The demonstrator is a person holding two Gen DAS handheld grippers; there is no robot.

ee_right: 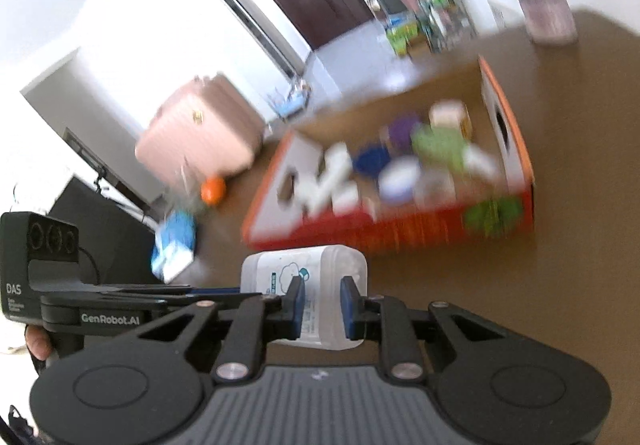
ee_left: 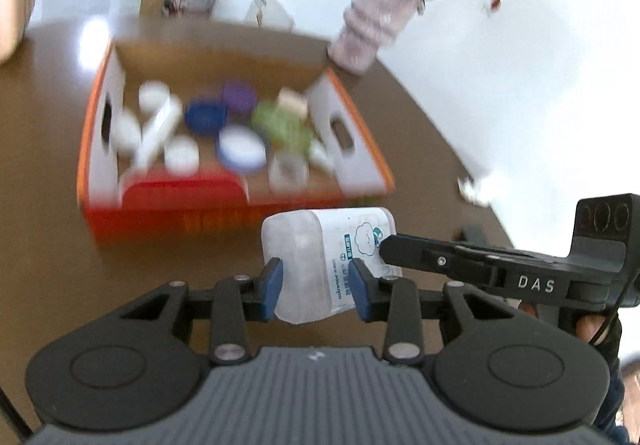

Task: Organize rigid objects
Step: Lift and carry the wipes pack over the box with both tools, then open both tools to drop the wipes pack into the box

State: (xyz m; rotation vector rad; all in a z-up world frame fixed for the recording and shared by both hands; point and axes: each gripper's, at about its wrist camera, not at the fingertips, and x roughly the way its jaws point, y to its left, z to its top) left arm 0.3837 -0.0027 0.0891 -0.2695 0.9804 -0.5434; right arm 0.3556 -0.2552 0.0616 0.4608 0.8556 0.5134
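A translucent white plastic bottle (ee_left: pixel 320 257) with a cloud label is held above the brown table, in front of an orange cardboard box (ee_left: pixel 224 213). My left gripper (ee_left: pixel 316 287) is shut on the bottle's lower end. My right gripper (ee_right: pixel 322 303) is shut on the same bottle (ee_right: pixel 304 269) from the other side; its finger reaches in from the right in the left wrist view (ee_left: pixel 404 247). The box (ee_right: pixel 400 229) holds several jars, lids and small containers, blurred by motion.
A pink ribbed vase with flowers (ee_left: pixel 372 29) stands at the box's far right corner. The brown table's (ee_left: pixel 48 265) edge curves away on the right. A pink suitcase (ee_right: pixel 200 129), an orange ball (ee_right: pixel 213 189) and a cluttered shelf (ee_right: pixel 420 13) are on the floor beyond.
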